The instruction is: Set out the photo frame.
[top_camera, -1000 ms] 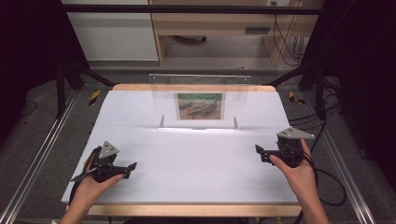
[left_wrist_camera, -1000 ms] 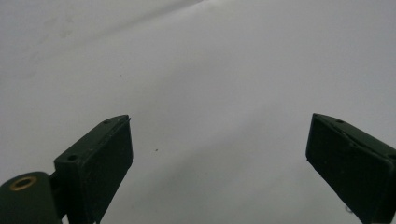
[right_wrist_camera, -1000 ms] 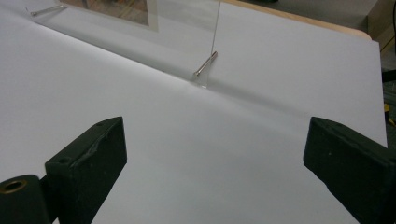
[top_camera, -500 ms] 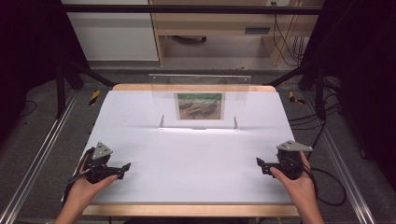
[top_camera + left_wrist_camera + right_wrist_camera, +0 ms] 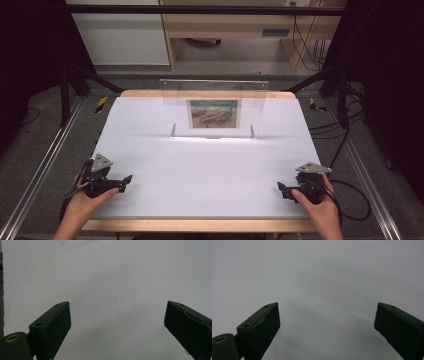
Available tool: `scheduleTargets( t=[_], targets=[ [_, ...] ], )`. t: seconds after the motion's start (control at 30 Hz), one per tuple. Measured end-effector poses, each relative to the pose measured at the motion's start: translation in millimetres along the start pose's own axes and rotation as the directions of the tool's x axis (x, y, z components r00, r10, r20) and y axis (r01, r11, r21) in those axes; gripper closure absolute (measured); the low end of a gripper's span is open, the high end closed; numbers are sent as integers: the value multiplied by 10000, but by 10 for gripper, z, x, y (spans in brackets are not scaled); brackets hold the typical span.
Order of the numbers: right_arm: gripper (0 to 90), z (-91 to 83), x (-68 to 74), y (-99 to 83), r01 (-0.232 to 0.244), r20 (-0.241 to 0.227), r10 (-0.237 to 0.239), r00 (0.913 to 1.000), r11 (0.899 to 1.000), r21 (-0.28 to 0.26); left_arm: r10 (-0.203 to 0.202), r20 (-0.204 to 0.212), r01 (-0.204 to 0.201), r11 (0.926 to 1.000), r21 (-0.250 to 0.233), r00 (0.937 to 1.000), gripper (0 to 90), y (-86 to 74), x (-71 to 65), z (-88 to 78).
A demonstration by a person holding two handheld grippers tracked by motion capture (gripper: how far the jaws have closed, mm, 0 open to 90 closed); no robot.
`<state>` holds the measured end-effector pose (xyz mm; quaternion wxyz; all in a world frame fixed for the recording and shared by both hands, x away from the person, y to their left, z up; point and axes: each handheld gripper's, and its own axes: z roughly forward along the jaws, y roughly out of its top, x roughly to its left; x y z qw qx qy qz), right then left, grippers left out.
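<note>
— Both grippers have come back toward the near edge since a second ago, haven't they?

— Yes. Left gripper (image 5: 125, 180) now sits low at the near left of the white table (image 5: 210, 165), right gripper (image 5: 281, 187) at the near right, each hand pulled in close to the wooden front edge (image 5: 200, 225).

— Holding anything?

— No. In the left gripper view the jaws stand wide apart over bare white surface; the right gripper view shows the same. Both point inward across the table, well apart from one another, which reads to me as a resting stance between moves.

— And what is nearest to them?

— A small picture (image 5: 213, 113) of boats, upright in a clear acrylic stand (image 5: 212, 95) at the far middle, facing the person. It stands well beyond both grippers, probably placed there to be seen from the near side.
</note>
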<state>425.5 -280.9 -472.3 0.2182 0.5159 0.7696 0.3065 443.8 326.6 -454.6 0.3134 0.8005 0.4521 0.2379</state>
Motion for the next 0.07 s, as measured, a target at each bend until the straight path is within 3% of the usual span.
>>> scheduleTargets(
  t=[0.07],
  targets=[
    [68,1,-11,-11,-31,81,31,10000,10000,13,14,-26,-14,10000,30,10000,70,-7,-3,10]
  ],
)
